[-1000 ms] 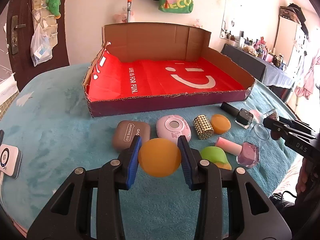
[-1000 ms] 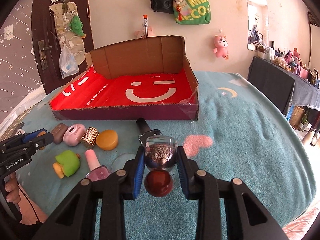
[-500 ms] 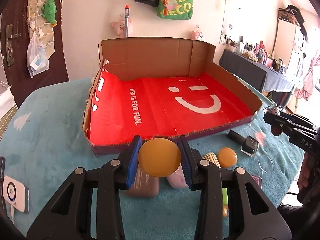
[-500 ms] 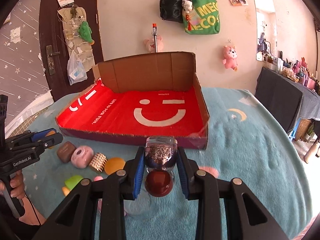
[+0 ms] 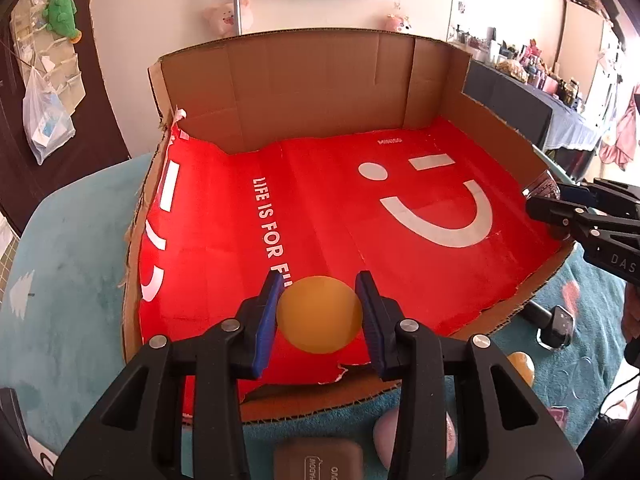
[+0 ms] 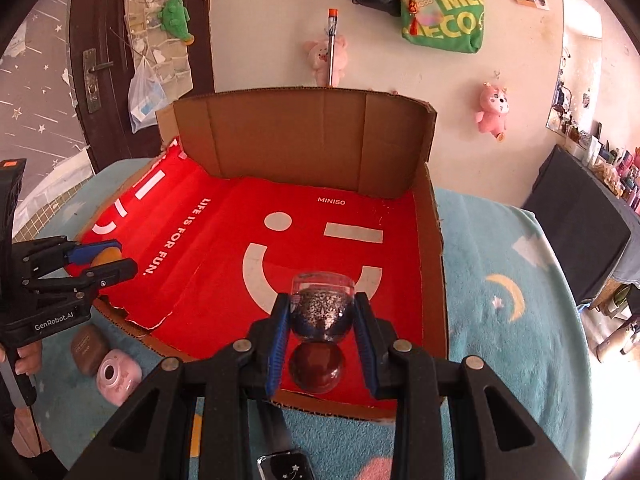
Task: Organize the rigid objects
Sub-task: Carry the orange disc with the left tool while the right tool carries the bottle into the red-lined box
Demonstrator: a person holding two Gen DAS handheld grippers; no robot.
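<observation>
Left wrist view: the left tool (image 5: 320, 312) is clamped on an orange ball (image 5: 320, 314), its blue pads pressing both sides, and holds it over the near left part of the cardboard box (image 5: 304, 80), above the red liner printed "LIFE IS FOR FUN." The right tool (image 6: 322, 326) is clamped on a glitter bottle (image 6: 322, 308) with a dark red round cap (image 6: 316, 368), held over the near right part of the same box, above the white smiley. Outside the box, on the teal cloth (image 6: 500, 320) of the worktop, lie a brown case (image 6: 89, 348) and a pink round case (image 6: 117, 376) just beside it, near the box's front wall. A black-capped bottle (image 5: 556, 322) lies near the box's right front corner.
</observation>
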